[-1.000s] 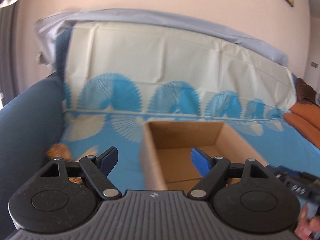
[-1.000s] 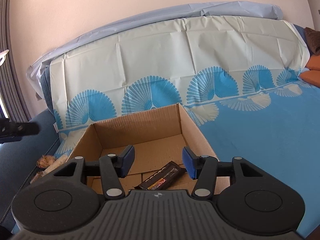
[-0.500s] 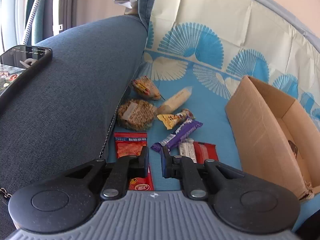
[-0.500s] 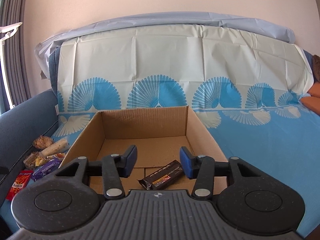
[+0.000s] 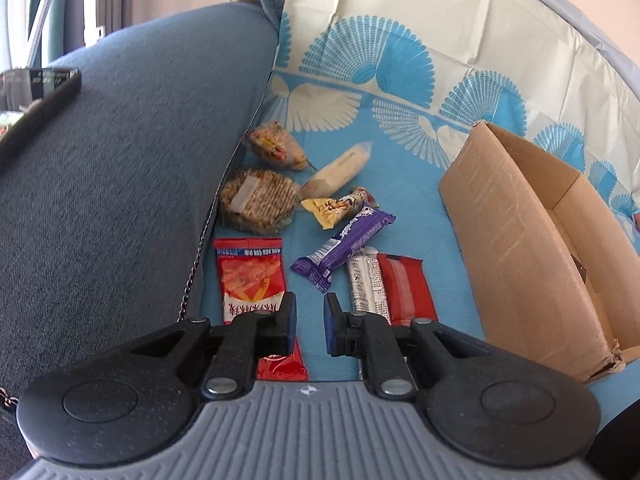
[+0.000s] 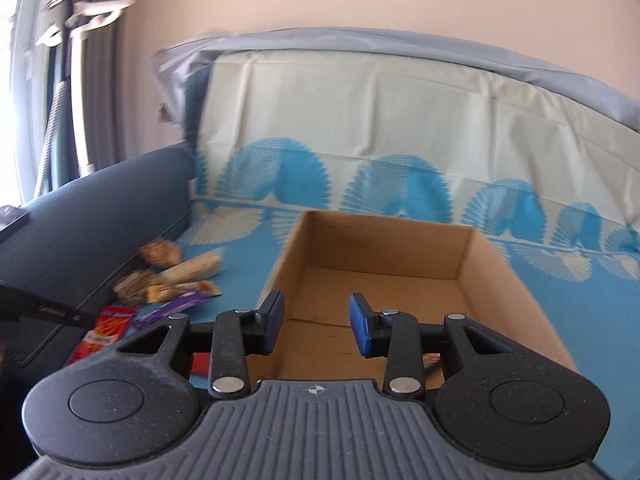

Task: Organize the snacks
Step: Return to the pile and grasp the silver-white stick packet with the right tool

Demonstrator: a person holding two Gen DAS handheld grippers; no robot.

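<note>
Cardboard is the landmark: an open cardboard box [image 5: 532, 264] sits on the blue fan-patterned sofa cover [image 5: 404, 216], and every loose snack lies on the cover to its left, between the box and the dark blue sofa armrest [image 5: 120, 168]. The left tongs [image 5: 307, 322] hang over the near end of that pile, jaws nearly together and just starting to part, with nothing between them. Straight ahead of their tips, just beyond, lies the purple chocolate bar [image 5: 345, 249], its long axis running diagonally up toward the box, so I judge the tongs would need to roll to close across its narrow width. Beside the tips on the armrest side is a red chip packet [image 5: 252, 280], partly under the left finger; on the box side lies a red-and-white wrapper [image 5: 386, 288], touching the purple bar's lower end, which could get pinched along with it. Further from the box's near corner sit a yellow candy [image 5: 334, 208], a pale long roll [image 5: 338, 170], a round cracker pack [image 5: 258, 198] and a small wrapped cake [image 5: 274, 144]. The right tongs [image 6: 316, 322] hover at the box's near edge, jaws apart but closing, empty; the left is clearly nearer the pile. A phone [image 5: 36, 96] rests on the armrest, well clear.
</note>
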